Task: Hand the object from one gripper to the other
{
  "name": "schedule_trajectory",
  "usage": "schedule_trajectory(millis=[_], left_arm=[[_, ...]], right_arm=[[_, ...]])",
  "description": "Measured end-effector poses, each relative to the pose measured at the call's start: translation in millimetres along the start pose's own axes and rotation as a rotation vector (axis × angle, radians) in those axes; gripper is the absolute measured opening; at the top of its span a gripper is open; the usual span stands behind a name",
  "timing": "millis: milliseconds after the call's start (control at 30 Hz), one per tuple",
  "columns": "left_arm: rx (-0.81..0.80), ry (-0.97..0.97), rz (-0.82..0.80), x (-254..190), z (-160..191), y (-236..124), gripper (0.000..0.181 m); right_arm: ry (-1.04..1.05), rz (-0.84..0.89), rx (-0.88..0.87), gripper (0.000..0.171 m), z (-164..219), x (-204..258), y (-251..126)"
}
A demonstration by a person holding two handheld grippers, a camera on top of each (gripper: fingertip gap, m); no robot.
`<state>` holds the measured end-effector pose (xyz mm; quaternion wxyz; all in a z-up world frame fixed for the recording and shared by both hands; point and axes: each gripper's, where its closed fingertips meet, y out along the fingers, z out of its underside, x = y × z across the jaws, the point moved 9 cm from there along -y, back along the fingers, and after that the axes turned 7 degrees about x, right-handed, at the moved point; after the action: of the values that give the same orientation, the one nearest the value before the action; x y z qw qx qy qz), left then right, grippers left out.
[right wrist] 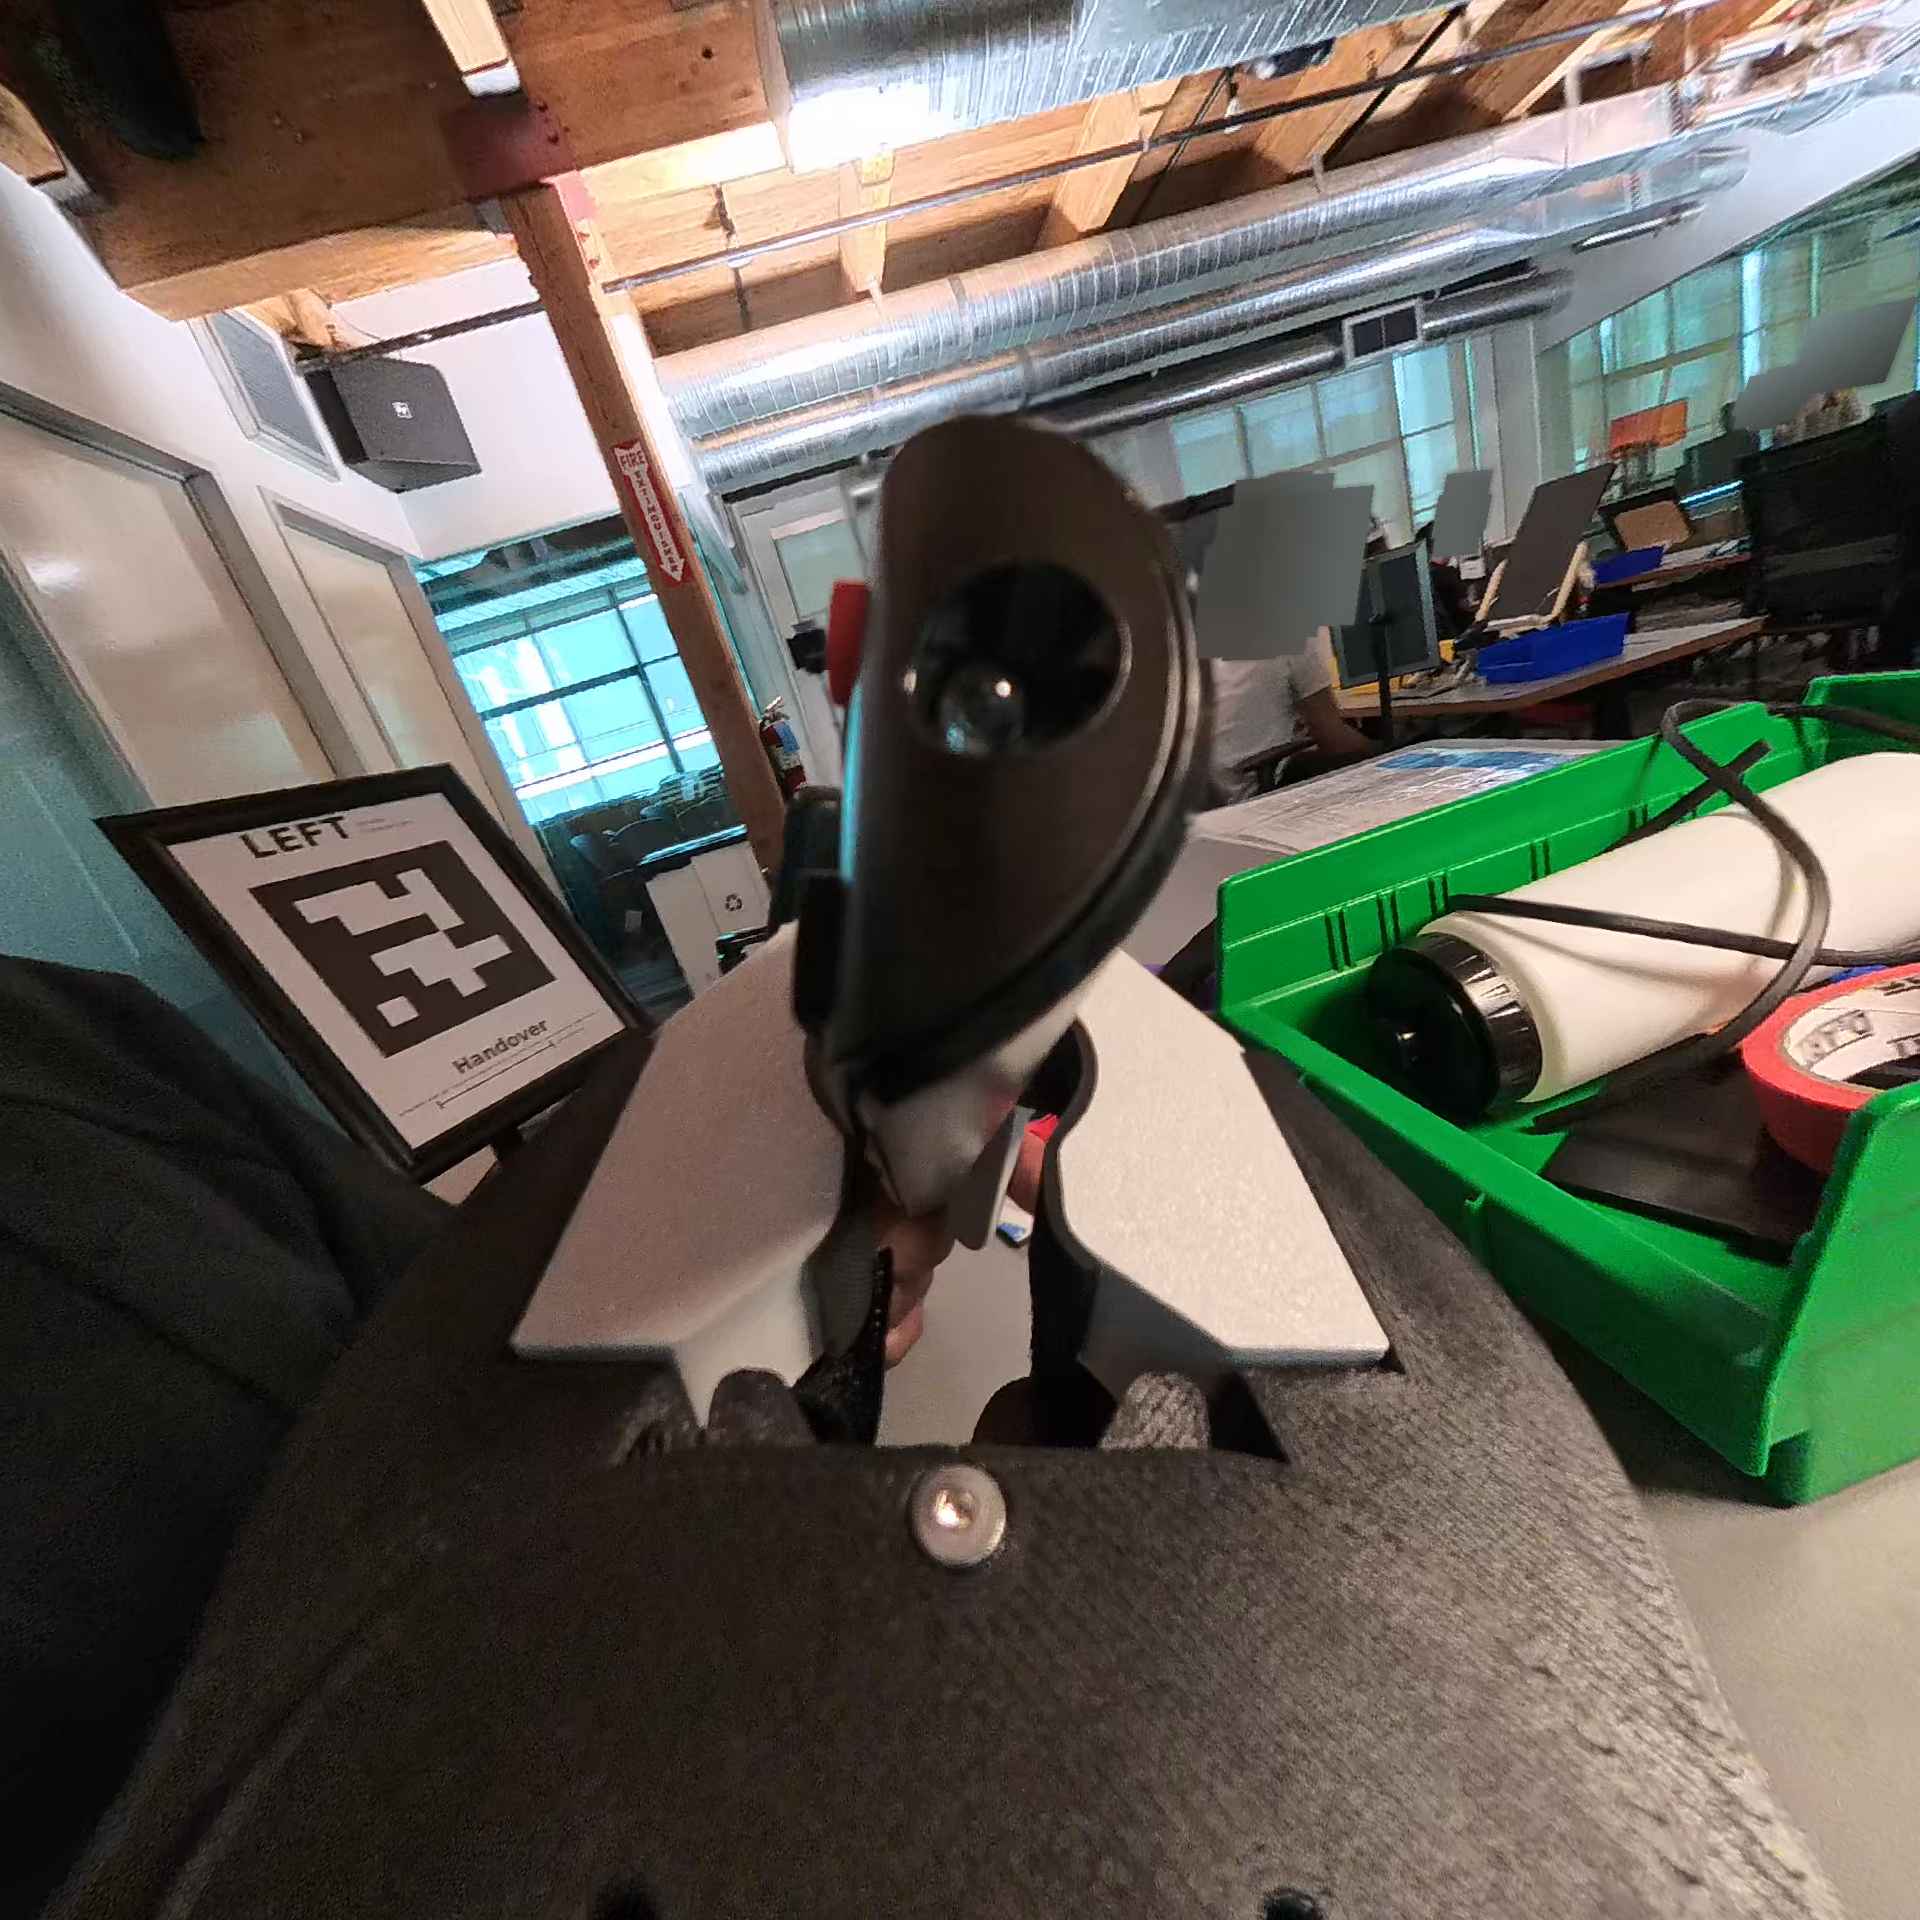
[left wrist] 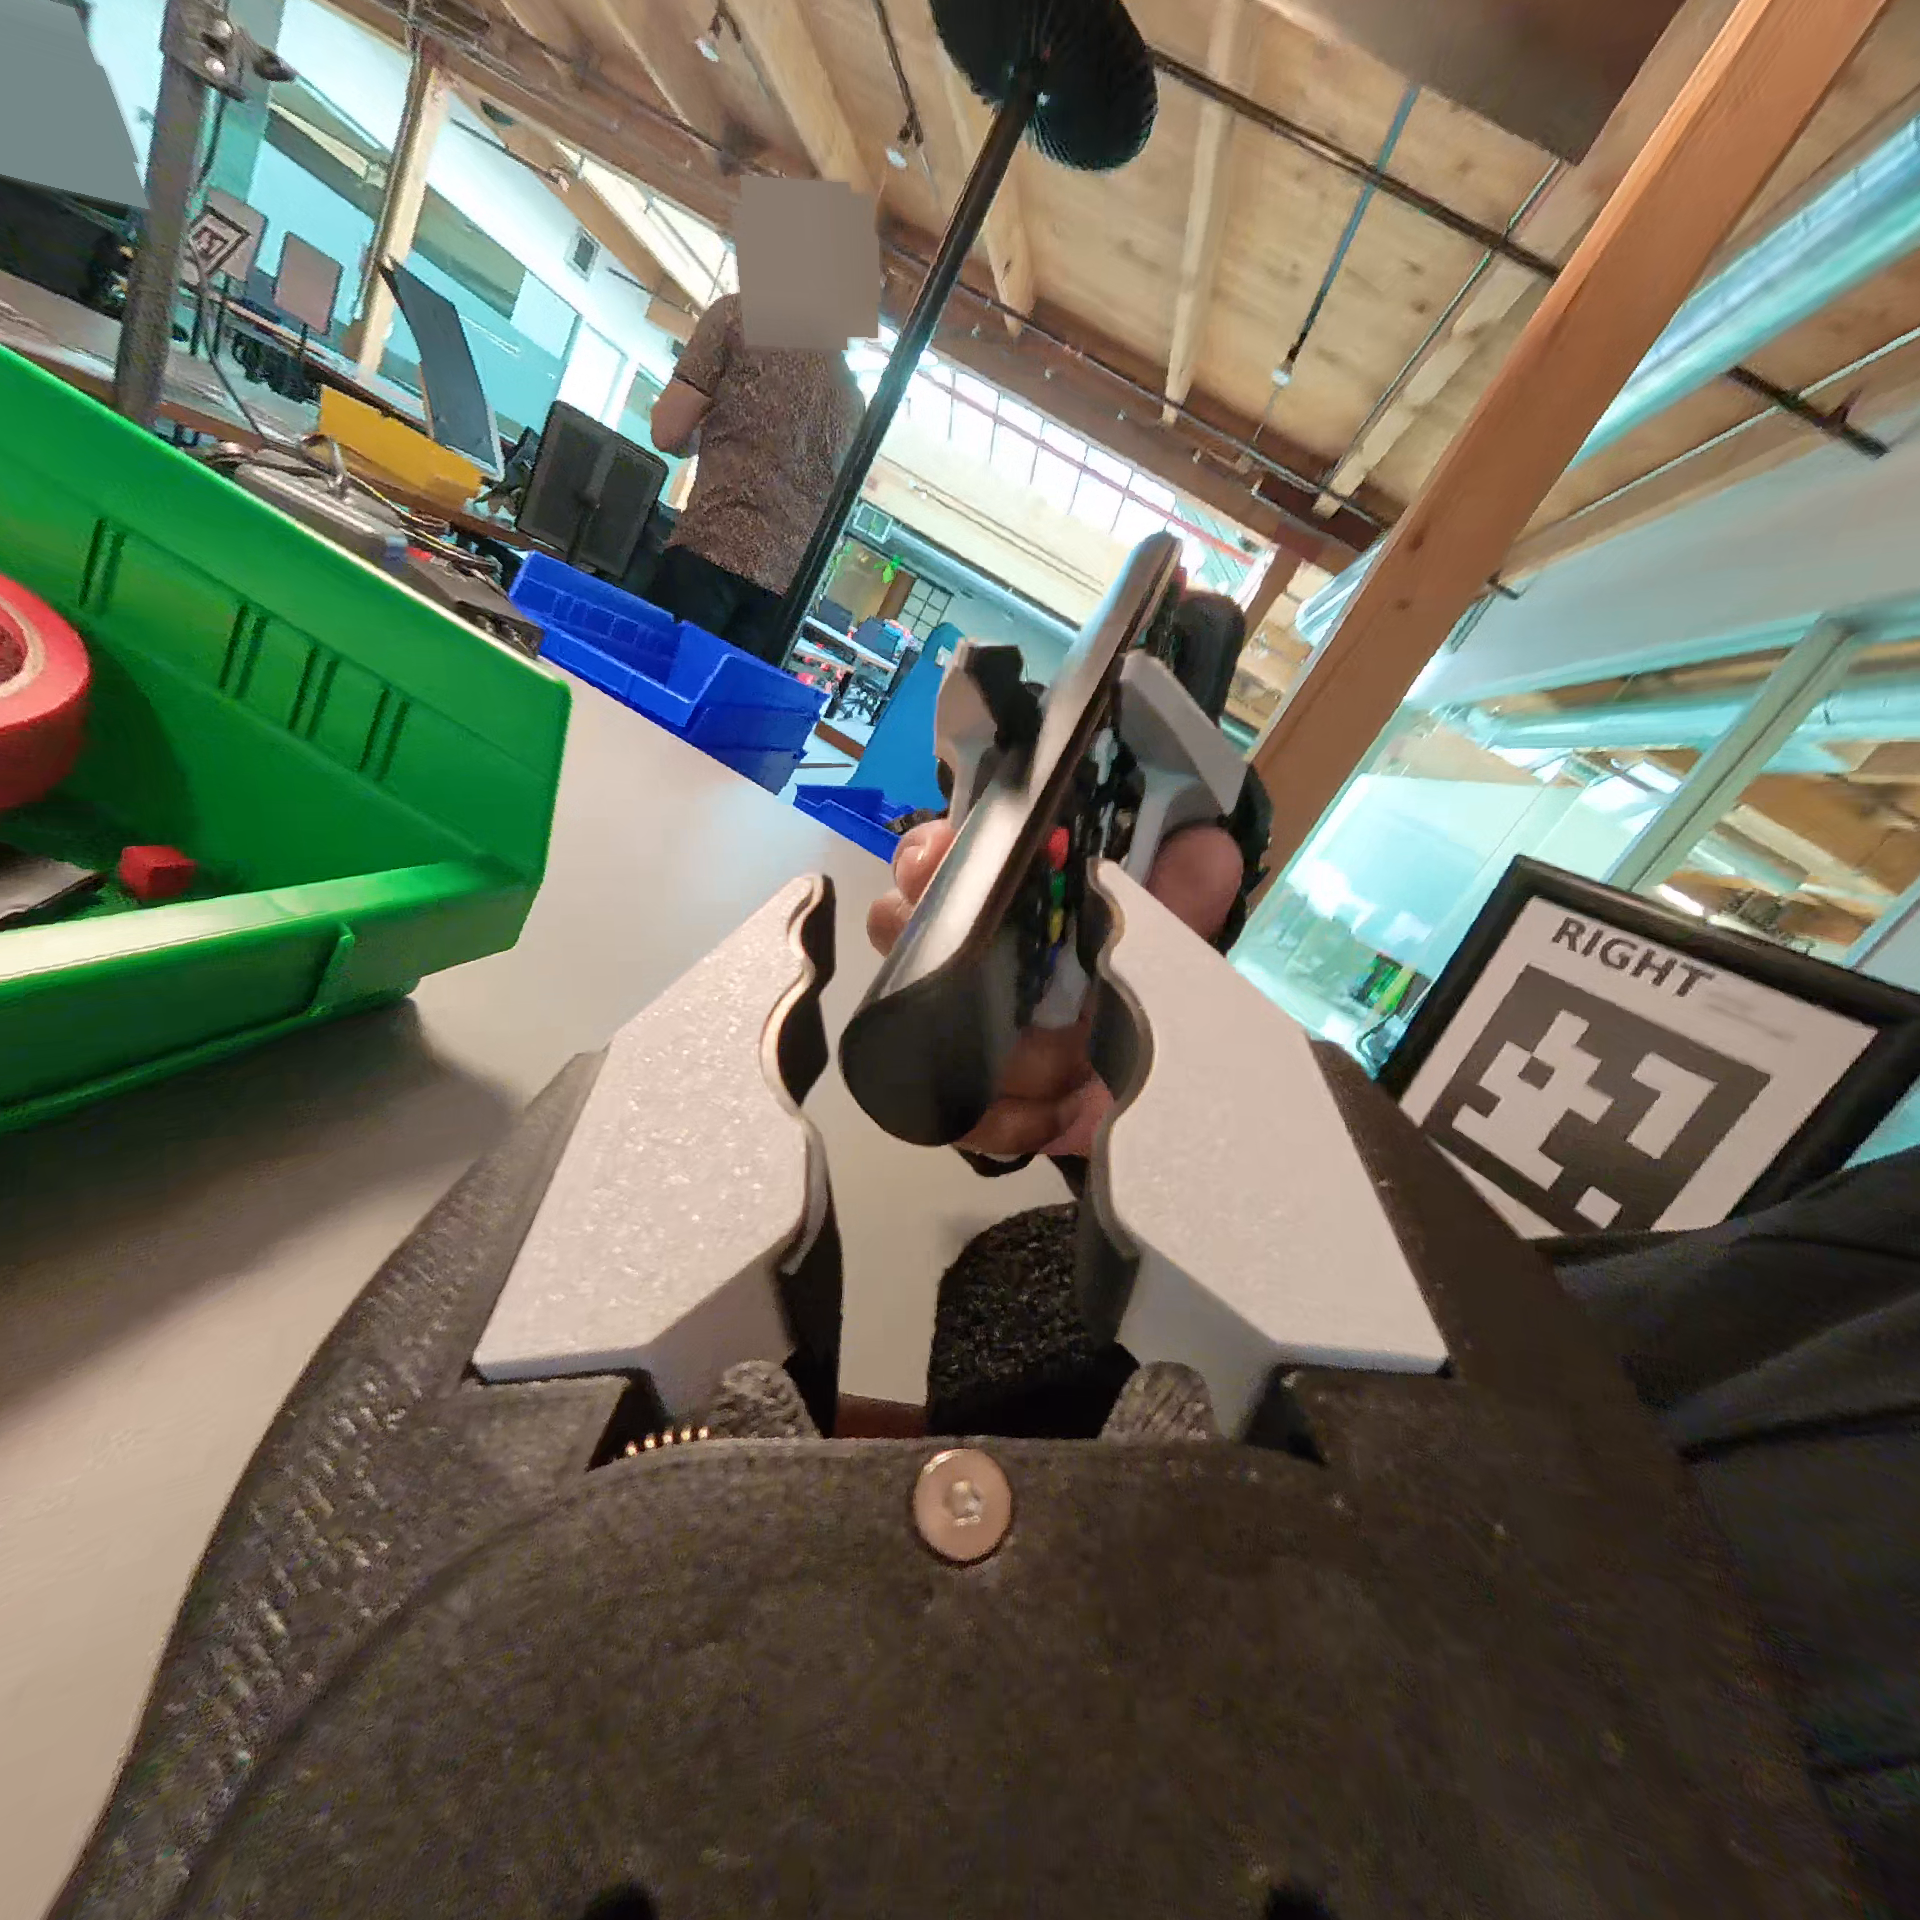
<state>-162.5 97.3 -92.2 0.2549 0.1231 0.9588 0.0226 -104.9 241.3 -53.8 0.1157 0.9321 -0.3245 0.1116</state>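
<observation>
A black remote control with coloured buttons on its side is held up in the air between both grippers. In the left wrist view my left gripper is open, its grey fingers standing either side of the remote's near end without closing on it. Beyond it, my right gripper is shut on the remote's middle, with a hand behind it. In the right wrist view the remote fills the centre, its back with a round recess facing the camera, clamped in my right gripper. A grey finger of the left gripper shows low behind it.
A green bin with a red tape roll sits on the grey table. In the right wrist view the bin also holds a white bottle and a black cable. Framed marker signs stand nearby. Blue bins and a person are farther off.
</observation>
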Motion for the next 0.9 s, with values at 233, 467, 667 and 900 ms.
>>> schedule_trajectory(millis=[233,467,667,900], left_arm=[[0.081,0.012,0.143,-11.2,5.5,4.8,0.027],[-0.078,-0.130,0.200,0.4,-5.4,-9.0,0.023],[-0.125,-0.074,0.145,-2.2,-9.3,-11.1,0.025],[-0.060,-0.087,0.134,-0.4,-4.2,-6.7,0.031]], right_arm=[[0.041,-0.063,0.019,0.029,-0.3,2.8,0.6],[0.008,-0.020,0.099,0.037,8.5,2.9,9.3],[0.003,0.004,0.094,0.029,6.3,2.0,8.4],[0.000,-0.002,0.085,0.027,-1.0,1.7,-2.5]])
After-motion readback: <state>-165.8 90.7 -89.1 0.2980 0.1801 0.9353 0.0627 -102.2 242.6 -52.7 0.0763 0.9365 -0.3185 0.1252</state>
